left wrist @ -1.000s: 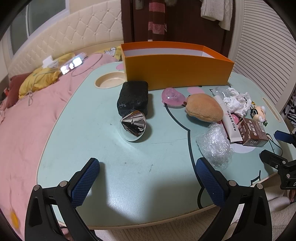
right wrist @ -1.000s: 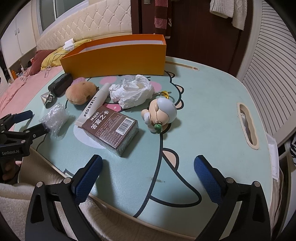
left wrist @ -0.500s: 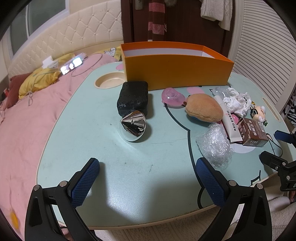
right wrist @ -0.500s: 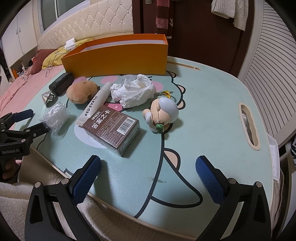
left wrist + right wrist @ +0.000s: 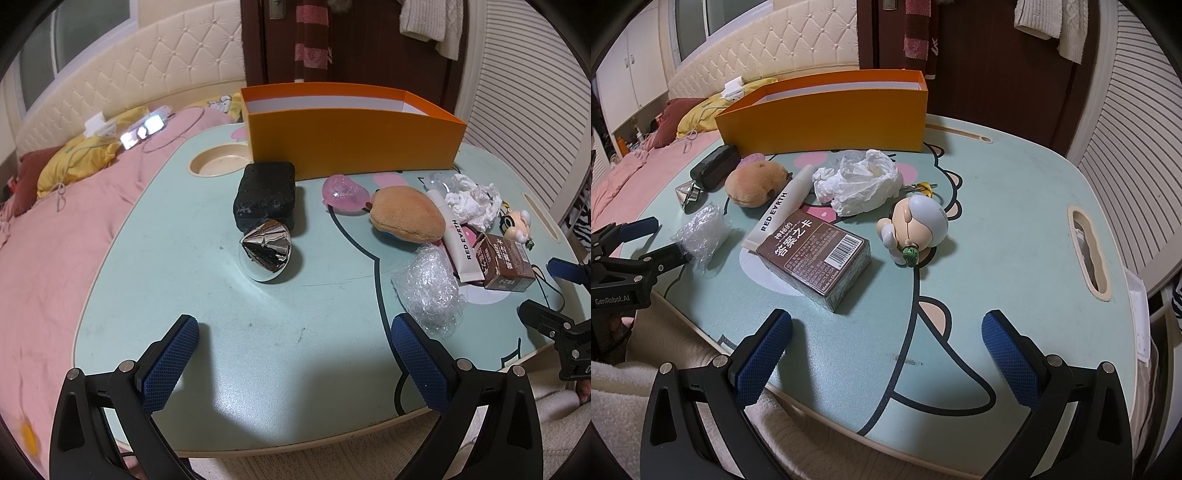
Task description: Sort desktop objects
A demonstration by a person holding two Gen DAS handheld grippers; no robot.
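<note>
An orange box [image 5: 351,129] stands open at the back of the pale green table [image 5: 258,332]. In front of it lie a black case [image 5: 264,195], a silver cone [image 5: 267,245], a pink jelly piece [image 5: 345,190], a brown plush [image 5: 406,214], a white tube [image 5: 458,236], crumpled tissue [image 5: 857,181], a brown card box [image 5: 816,254], a small figurine [image 5: 918,225] and a wad of clear plastic [image 5: 430,291]. My left gripper [image 5: 295,354] is open and empty above the near edge. My right gripper [image 5: 886,350] is open and empty, short of the card box.
A bed with a pink cover [image 5: 48,236] runs along the table's left side. The table has a round cup recess [image 5: 219,164] at the back left and a slot [image 5: 1087,254] near its right edge. Slatted doors [image 5: 1126,129] stand on the right.
The right gripper has edged slightly forward and left toward the card box. The left gripper has barely moved. No object has shifted.
</note>
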